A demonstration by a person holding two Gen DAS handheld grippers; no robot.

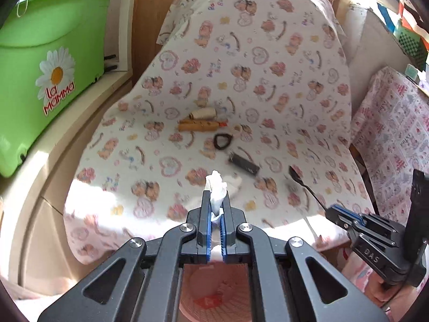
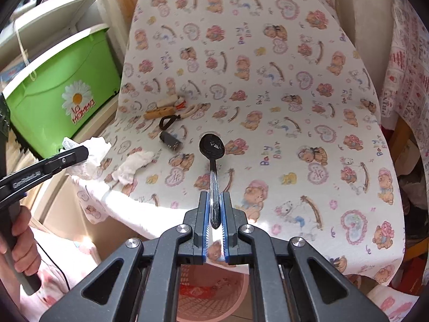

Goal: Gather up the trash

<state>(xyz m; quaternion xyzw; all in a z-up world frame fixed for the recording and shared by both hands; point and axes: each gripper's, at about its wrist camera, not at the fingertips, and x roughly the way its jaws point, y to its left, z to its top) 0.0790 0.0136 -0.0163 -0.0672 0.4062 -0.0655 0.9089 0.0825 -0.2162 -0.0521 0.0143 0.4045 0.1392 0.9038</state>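
Tissue [image 1: 216,191] clamped in left hand-held gripper [image 1: 215,201]

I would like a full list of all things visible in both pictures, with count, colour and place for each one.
tissue: one, white, in the left gripper.
second tissue: one, white, on cloth.
spoon: one, black, in the right gripper.
small case: one, black, on cloth.
hair tie: one, dark, on cloth.
wooden pieces: several, tan, on cloth.
cloth: one, white with bears, draped.
bin: one, green, left.
basket: one, pink, below.
left gripper: shut.
right gripper: shut.
hand: one, on the left gripper's handle.
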